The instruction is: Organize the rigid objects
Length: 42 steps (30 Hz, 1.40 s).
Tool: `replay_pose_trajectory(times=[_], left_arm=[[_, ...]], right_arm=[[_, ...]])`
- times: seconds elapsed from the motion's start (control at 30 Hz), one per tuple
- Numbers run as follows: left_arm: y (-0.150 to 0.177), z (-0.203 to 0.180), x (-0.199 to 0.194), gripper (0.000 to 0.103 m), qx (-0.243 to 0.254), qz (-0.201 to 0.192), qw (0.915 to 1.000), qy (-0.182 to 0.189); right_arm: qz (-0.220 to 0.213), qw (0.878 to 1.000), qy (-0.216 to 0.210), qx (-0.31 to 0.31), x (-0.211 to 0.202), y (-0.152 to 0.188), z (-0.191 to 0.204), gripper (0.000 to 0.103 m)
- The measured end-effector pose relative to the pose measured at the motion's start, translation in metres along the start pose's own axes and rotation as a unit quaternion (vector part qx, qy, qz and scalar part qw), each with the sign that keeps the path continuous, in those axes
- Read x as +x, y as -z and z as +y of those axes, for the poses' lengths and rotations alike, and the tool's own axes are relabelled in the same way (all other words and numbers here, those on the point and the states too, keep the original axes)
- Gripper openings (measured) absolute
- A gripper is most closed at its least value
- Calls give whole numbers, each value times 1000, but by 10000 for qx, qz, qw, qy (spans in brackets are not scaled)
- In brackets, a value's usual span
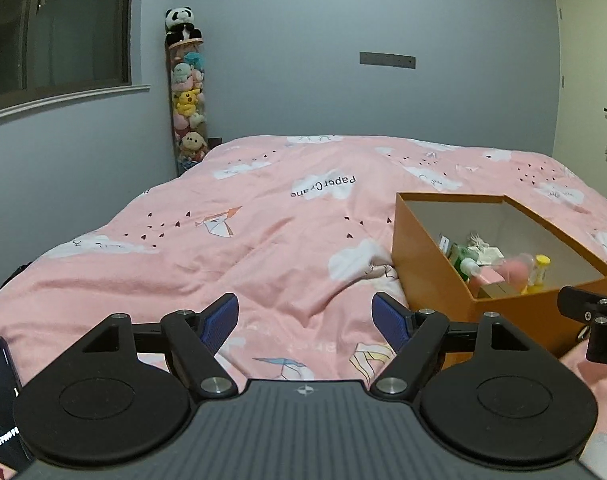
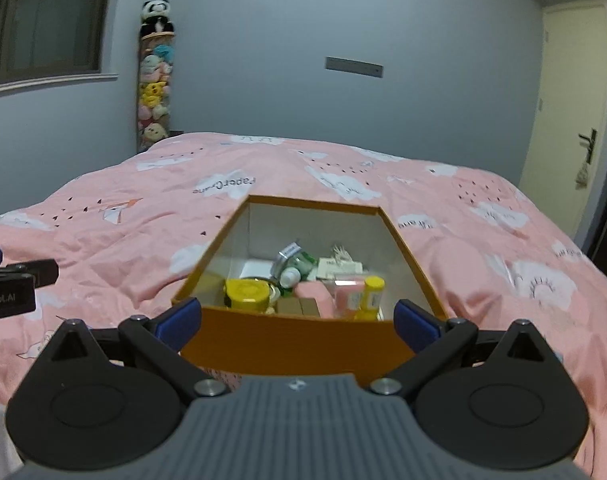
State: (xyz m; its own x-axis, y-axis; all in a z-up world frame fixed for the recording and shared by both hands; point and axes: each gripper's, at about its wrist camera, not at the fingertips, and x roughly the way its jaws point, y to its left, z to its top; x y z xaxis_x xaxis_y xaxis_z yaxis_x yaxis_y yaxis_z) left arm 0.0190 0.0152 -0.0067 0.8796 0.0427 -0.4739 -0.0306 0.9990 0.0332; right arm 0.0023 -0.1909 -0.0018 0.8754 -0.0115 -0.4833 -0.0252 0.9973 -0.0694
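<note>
An orange cardboard box [image 2: 295,340] sits open on a bed covered by a pink quilt [image 1: 231,248] printed with clouds and paper cranes; it lies toward the near right part of the bed. Inside it, heaped against the near wall, are a yellow-lidded jar [image 2: 249,292], a green bottle [image 2: 299,264] lying tilted, a small yellow-capped bottle [image 2: 373,294], a pink item [image 2: 349,294] and some white packets [image 2: 339,268]; the far half of the box floor is bare.

The right gripper [image 2: 297,320] hangs just before the box's near wall, its blue pads spread wide to either side of that wall, gripping nothing; the left gripper [image 1: 305,316] hovers over bare quilt to the left of the box, its jaws likewise wide apart and empty.

At the far left corner a clear tube stuffed with plush toys [image 1: 187,104] stands against the grey wall, a panda [image 1: 181,24] on top; a door [image 2: 571,104] is at the right; a phone [image 1: 1,408] shows at the near left edge.
</note>
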Motion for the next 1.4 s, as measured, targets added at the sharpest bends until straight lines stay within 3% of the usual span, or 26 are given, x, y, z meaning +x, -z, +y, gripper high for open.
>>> replay_pose_trajectory(times=[0.27, 0.5, 1.4], left_arm=[[14, -8, 12, 93, 118, 489, 9987, 115], [18, -8, 19, 93, 95, 724, 9972, 129], [17, -5, 18, 93, -11, 739, 9972, 72]], right_arm=[[264, 9977, -149, 607, 11, 16, -19, 100], [549, 9959, -234, 681, 24, 19, -20, 100], [533, 9971, -282, 457, 23, 18, -14, 100]])
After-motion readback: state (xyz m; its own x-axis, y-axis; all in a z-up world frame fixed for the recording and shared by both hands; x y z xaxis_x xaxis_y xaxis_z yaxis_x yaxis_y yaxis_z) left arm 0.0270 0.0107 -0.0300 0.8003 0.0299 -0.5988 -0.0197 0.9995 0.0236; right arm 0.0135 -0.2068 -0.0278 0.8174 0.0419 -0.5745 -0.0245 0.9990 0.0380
